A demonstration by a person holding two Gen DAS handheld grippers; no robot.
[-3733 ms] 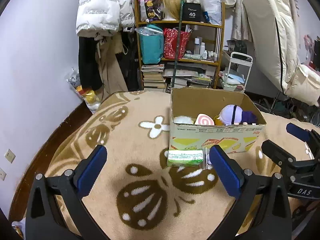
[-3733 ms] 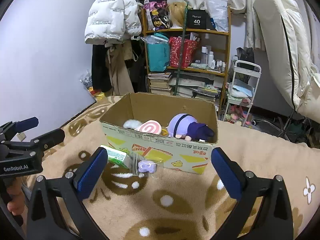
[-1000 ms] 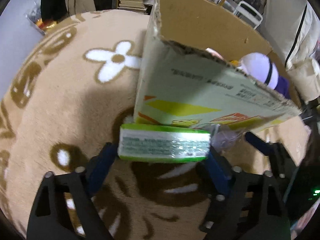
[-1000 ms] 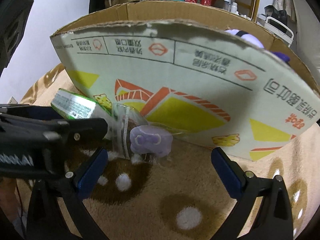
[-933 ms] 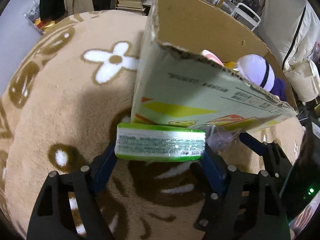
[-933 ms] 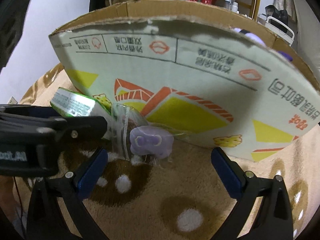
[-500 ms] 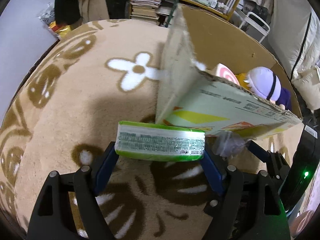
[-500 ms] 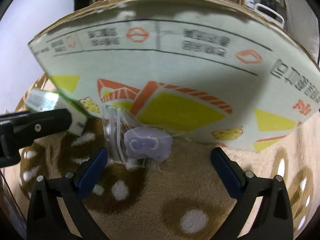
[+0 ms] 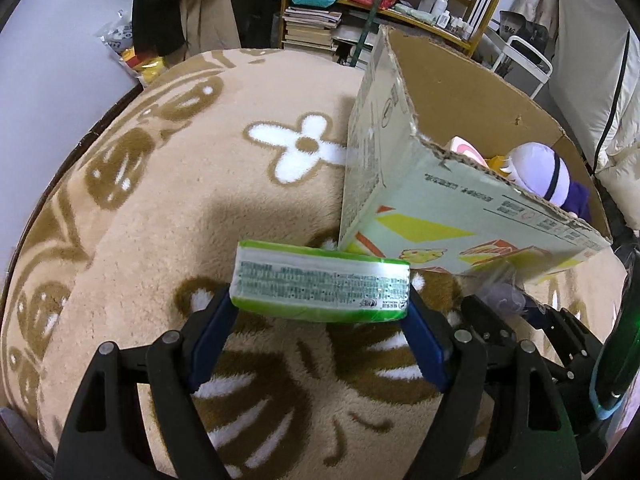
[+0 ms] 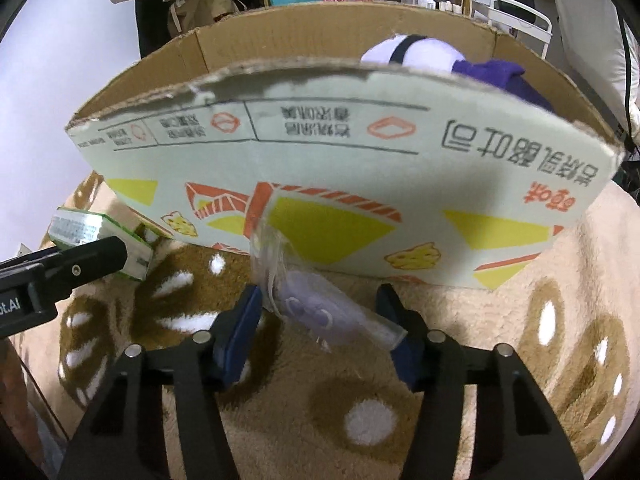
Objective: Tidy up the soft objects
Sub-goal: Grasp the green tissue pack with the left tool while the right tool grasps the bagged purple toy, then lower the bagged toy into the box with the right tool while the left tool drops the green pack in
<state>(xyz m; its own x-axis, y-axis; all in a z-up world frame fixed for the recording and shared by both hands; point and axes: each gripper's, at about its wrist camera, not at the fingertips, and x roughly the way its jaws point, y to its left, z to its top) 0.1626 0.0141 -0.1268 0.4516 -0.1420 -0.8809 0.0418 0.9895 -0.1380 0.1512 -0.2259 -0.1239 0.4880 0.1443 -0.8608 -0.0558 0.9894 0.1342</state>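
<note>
My left gripper (image 9: 320,304) is shut on a green tissue pack (image 9: 320,286), held just above the rug at the cardboard box's (image 9: 440,216) near left corner. The pack (image 10: 76,228) and that gripper's black finger show at the left edge of the right wrist view. My right gripper (image 10: 320,300) is closing its jaws. A clear bag with a small purple toy (image 10: 316,308) lies tilted between the blue pads (image 10: 244,320) and touches both, right against the box front (image 10: 320,152). A purple and white plush (image 10: 420,52) lies inside the box.
A beige patterned rug (image 9: 160,200) covers the floor. A pink swirl toy (image 9: 464,146) also sits in the box. Behind it stand a shelf with books and bags (image 9: 320,20), hanging coats (image 9: 180,0), a white cart (image 9: 524,56) and a padded cushion (image 9: 592,60).
The right jaws have come in from wide open onto the bagged purple toy, which now sits tilted. The left gripper has drawn the tissue pack slightly up and back from the box.
</note>
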